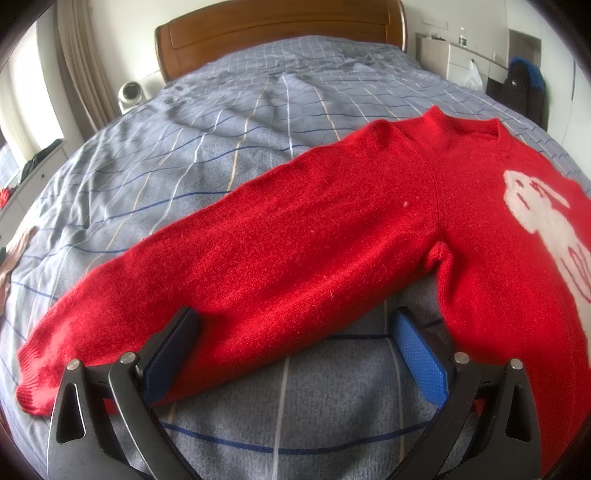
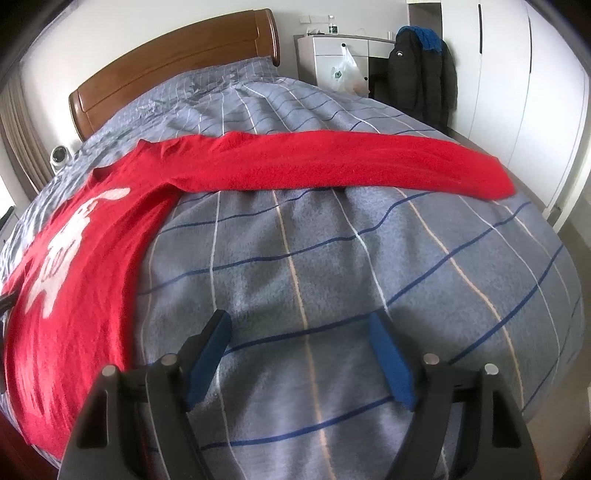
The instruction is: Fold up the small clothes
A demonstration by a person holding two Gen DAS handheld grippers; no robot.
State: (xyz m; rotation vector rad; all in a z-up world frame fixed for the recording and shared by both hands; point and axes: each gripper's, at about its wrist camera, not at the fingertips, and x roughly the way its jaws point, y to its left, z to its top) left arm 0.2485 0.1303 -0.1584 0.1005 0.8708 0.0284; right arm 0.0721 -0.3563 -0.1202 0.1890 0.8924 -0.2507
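A small red sweater (image 1: 369, 221) with a white figure on its chest lies flat, front up, on the bed. Its left sleeve stretches toward the lower left. My left gripper (image 1: 295, 325) is open just above that sleeve, the left finger over the fabric and the right finger over the blanket beside the body. In the right wrist view the sweater (image 2: 92, 258) lies at the left, its other sleeve stretched out to the right across the bed. My right gripper (image 2: 299, 332) is open and empty over bare blanket, right of the sweater's side edge.
The bed has a grey checked blanket (image 2: 332, 258) and a wooden headboard (image 1: 280, 33). A small white fan (image 1: 129, 94) stands left of the bed. A white dresser (image 2: 332, 55) with a plastic bag and dark jackets (image 2: 421, 70) stand to the right.
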